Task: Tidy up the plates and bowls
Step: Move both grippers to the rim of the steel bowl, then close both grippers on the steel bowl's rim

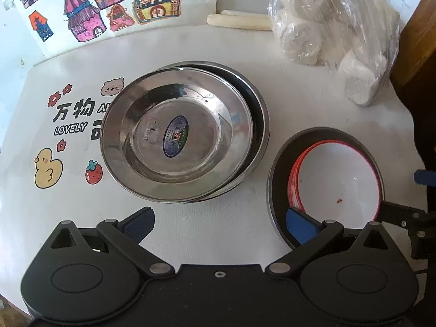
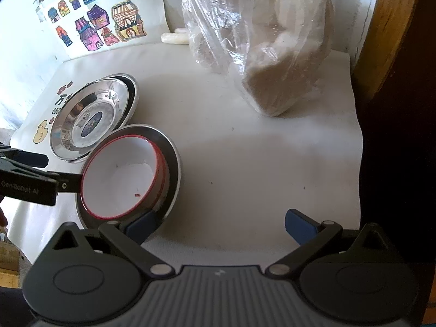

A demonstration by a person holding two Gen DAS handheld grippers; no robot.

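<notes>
Two or more shiny steel plates (image 1: 179,133) lie stacked in the middle of the white table; in the right wrist view the steel plates (image 2: 90,117) sit at the left. To their right, nested white bowls with red rims (image 1: 338,177) rest inside a dark steel dish (image 1: 275,174). My left gripper (image 1: 219,224) is open and holds nothing; its right finger (image 1: 299,226) overlaps the dish's near rim. My right gripper (image 2: 220,224) is open and holds nothing, its left finger (image 2: 141,226) by the steel dish (image 2: 174,163) that holds the white bowls (image 2: 120,174).
A clear plastic bag of white lumps (image 1: 335,35) (image 2: 272,54) stands at the back right. Pale rolls (image 1: 237,21) lie against the wall under a drawing of houses (image 1: 95,8). Cartoon stickers (image 1: 70,125) mark the table's left. A dark wooden edge (image 2: 387,41) borders the right.
</notes>
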